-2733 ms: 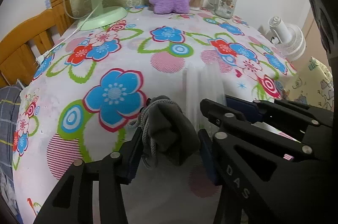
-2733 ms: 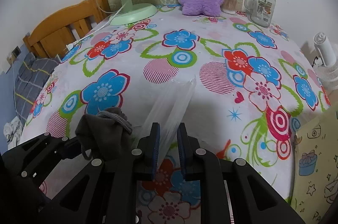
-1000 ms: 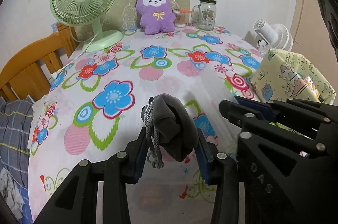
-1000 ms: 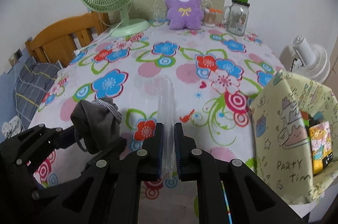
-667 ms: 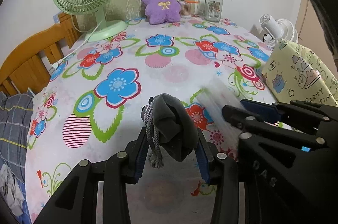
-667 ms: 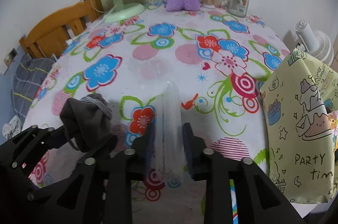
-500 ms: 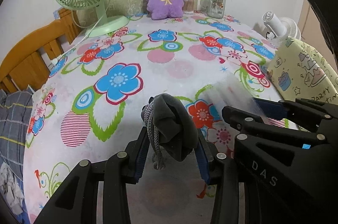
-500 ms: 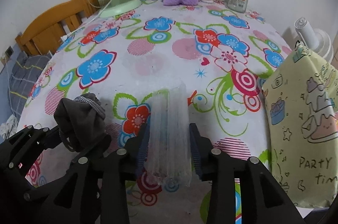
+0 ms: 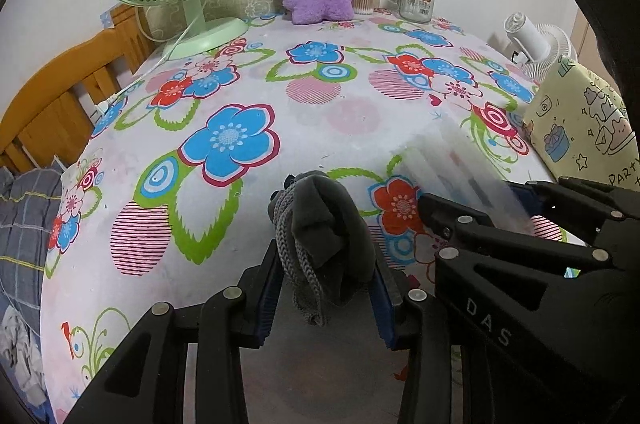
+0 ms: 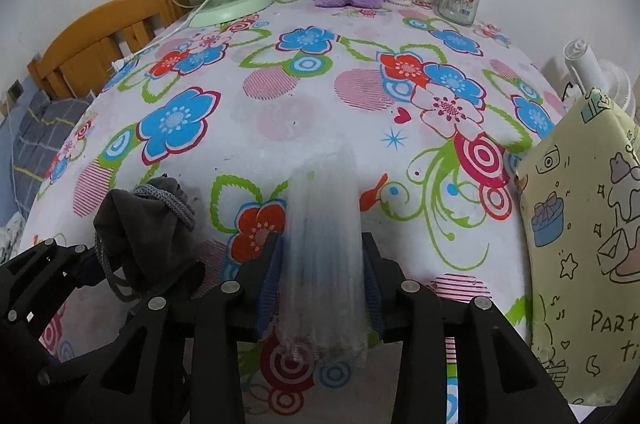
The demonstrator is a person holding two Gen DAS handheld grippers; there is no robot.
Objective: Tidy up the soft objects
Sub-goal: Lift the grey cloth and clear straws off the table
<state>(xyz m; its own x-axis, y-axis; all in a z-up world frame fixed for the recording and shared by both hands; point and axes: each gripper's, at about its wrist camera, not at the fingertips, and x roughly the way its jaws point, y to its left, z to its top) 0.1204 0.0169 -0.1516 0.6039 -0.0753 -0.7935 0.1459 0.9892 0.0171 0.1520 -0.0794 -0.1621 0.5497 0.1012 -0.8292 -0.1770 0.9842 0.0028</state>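
Over the near edge of the table (image 9: 340, 112), w/ its flowered cloth, I have both grippers angled down, side by side. What just changed: the right gripper (image 10: 320, 288) jaws have just been opening and then eased in again, w/ the clear plastic bag (image 10: 324, 244) between them. A sec ago that bag was pinched into a thin flat strip; now it stands puffed out into a wide, ribbed tube, still touching both pads. I read that as the bag mouth getting spread, prob. so the soft item can go in. Both grippers also sit lower toward the cloth than a sec ago.

My left gripper (image 9: 326, 276) has its jaws narrow, clamped on the grey fabric pouch (image 9: 320, 224), same grip as before. The pouch is bunched up, floppy, dark grey, w/ a knitted grey drawcord (image 9: 296, 264) dangling from it between the jaws. It hangs above the cloth, just left of the bag, not yet inside.

Next I'd guess: line the pouch up w/ the bag opening. Risk: the film is limp and may collapse shut.
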